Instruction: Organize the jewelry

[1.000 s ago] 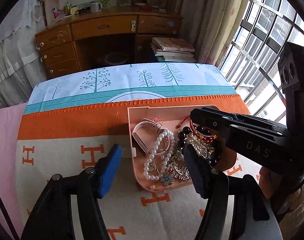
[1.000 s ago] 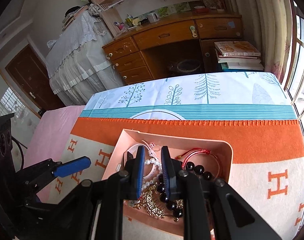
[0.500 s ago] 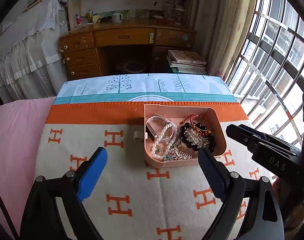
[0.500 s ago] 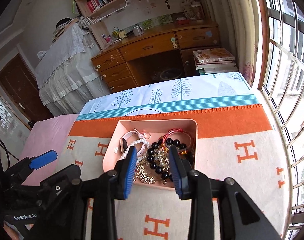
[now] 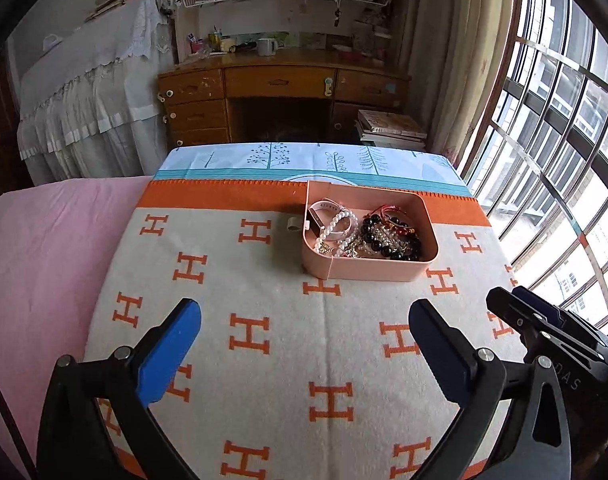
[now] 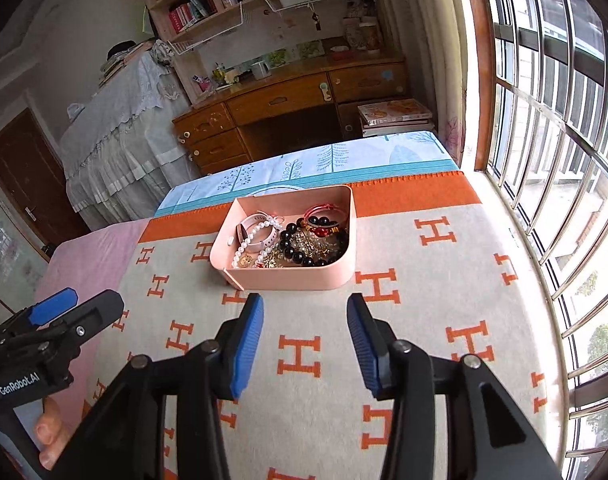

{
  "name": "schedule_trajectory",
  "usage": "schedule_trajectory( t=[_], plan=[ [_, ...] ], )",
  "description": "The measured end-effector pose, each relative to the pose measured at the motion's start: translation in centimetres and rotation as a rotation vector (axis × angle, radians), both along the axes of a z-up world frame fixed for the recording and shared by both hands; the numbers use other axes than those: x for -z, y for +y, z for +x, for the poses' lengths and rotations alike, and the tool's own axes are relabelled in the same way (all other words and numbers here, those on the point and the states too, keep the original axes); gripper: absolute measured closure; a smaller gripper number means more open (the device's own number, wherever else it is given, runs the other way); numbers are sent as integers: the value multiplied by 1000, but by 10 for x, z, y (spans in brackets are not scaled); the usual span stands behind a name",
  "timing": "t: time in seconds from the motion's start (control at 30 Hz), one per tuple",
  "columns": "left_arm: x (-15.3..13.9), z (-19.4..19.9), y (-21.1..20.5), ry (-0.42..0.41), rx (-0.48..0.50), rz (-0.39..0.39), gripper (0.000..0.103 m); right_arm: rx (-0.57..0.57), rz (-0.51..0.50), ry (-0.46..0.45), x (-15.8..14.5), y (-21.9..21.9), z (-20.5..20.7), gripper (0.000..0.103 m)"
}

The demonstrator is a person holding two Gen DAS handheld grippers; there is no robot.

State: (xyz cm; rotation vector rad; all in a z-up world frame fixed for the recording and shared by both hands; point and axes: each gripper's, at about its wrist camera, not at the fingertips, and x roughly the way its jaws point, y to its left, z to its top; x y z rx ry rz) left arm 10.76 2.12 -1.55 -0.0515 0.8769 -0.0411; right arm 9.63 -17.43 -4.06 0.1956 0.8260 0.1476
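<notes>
A pink box (image 5: 368, 270) (image 6: 291, 278) stands on the H-patterned blanket. It holds a white pearl bracelet (image 5: 338, 224) (image 6: 255, 234), black bead bracelets (image 5: 396, 246) (image 6: 293, 240), a red cord bracelet (image 5: 388, 212) (image 6: 324, 216), a white watch and gold pieces. My left gripper (image 5: 304, 340) is open wide and empty, well back from the box. My right gripper (image 6: 304, 334) is open and empty, just in front of the box. A small white clip (image 5: 291, 224) lies left of the box.
The blanket (image 5: 263, 340) covers a bed with pink sheet (image 5: 43, 260) on the left. A wooden desk (image 5: 279, 92) and stacked books (image 5: 392, 128) stand beyond. A barred window (image 6: 544, 160) runs along the right edge.
Both grippers pulled back and up from the box. The right gripper opened from nearly closed over the jewelry. The left gripper opened wider.
</notes>
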Motion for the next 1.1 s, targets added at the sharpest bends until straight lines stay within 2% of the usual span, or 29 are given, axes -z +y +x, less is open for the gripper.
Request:
schedule_trajectory(
  t=[0.1,0.27,0.43,0.57,1.1],
  plan=[
    [-2,-16,-3,-26,-38,44,1,-9,-24,-3,-3,3,-17,58],
    [-7,-38,-13,-48,-26,85,1,-19,-50,-45,-14,6,-41,57],
    [-15,-52,-18,-49,-11,77,1,7,-50,-83,-24,0,-59,44],
    [-20,-64,-22,-60,7,65,1,5,-35,-103,-28,-2,-71,40],
    [-28,-75,-24,-95,-12,55,1,19,-84,-141,-33,7,-84,39]
  ],
)
